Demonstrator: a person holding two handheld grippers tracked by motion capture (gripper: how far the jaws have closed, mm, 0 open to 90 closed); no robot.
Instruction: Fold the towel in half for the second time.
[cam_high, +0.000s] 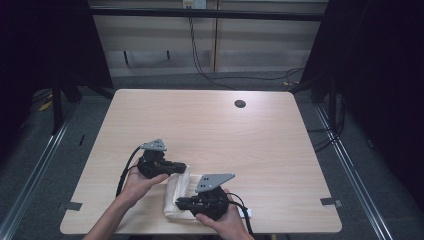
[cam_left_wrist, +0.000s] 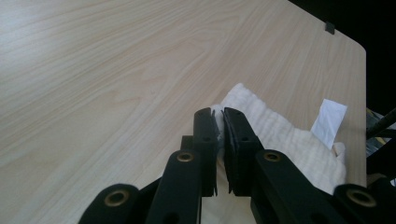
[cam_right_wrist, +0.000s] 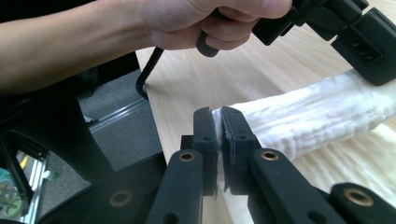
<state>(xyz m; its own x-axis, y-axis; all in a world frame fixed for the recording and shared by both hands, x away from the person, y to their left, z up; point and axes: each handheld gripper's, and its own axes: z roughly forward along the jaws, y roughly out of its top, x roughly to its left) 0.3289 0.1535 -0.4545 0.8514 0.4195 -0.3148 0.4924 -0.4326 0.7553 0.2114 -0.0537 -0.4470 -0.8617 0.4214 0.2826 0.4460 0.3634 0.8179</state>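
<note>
The table is bare wood with a cable hole at about one o'clock; my work sits near its front edge, around six o'clock. There lies the towel, white and partly folded, its tag sticking out at one end. My left gripper pinches the towel's far edge at its twelve o'clock, jaws nearly closed on the cloth. My right gripper is likewise clamped on the near edge at six o'clock. Both holds look thin: if my hands drift apart unevenly, I judge an edge could slip out and the fold would sag crooked.
</note>
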